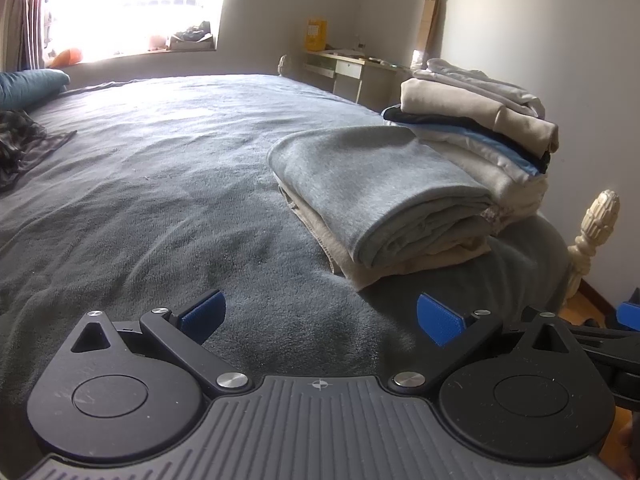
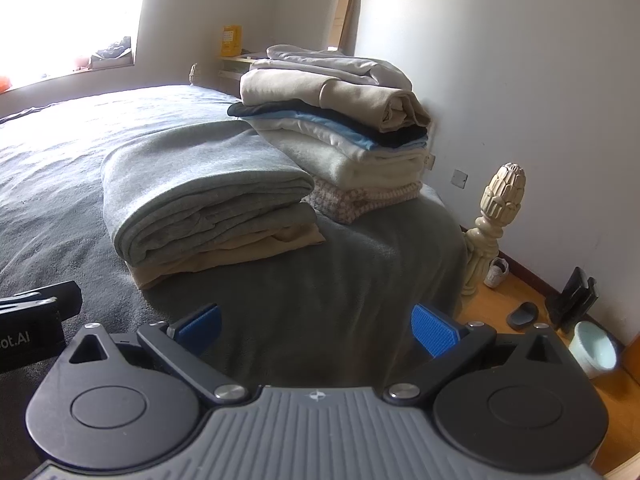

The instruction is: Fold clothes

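A folded grey garment (image 1: pixel 372 184) (image 2: pixel 200 196) lies on a folded beige one (image 1: pixel 360 268) (image 2: pixel 224 260) near the bed's right corner. Behind it rises a taller stack of folded clothes (image 1: pixel 476 128) (image 2: pixel 344 120) in beige, dark, blue and white. A dark patterned unfolded garment (image 1: pixel 20 144) lies at the far left of the bed. My left gripper (image 1: pixel 320 320) hovers open over the blanket, short of the grey garment, holding nothing. My right gripper (image 2: pixel 316 328) is open too, empty, in front of the same pile. The left gripper's side (image 2: pixel 32 328) shows in the right wrist view.
The bed carries a grey blanket (image 1: pixel 160 184) (image 2: pixel 360 280). A carved cream bedpost (image 1: pixel 592 232) (image 2: pixel 496 216) stands at the corner. On the wooden floor lie a slipper (image 2: pixel 522 314), a shoe (image 2: pixel 496 272) and a pale bowl (image 2: pixel 594 350). A desk (image 1: pixel 352 72) and window are behind.
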A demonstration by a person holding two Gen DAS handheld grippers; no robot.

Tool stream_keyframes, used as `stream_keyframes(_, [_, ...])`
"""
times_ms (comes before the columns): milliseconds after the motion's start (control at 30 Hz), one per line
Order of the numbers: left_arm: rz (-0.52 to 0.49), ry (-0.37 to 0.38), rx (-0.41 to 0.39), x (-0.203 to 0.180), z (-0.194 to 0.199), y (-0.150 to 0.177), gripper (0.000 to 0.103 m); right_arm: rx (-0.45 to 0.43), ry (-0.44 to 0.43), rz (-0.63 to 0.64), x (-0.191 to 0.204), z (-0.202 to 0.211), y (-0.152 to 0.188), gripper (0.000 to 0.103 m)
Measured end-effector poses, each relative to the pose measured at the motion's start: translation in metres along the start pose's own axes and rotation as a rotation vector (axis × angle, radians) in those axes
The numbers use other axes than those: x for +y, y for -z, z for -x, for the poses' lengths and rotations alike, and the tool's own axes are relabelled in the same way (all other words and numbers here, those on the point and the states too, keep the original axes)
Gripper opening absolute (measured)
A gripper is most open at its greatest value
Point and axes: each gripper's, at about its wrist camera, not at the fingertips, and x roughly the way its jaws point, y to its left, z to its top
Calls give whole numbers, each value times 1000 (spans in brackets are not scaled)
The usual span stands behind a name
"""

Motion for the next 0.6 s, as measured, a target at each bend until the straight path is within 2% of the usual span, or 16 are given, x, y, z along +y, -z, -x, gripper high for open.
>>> stream_keyframes(600, [2, 0, -5, 1, 0, 0, 103, -3, 3, 11, 4, 1, 0, 103])
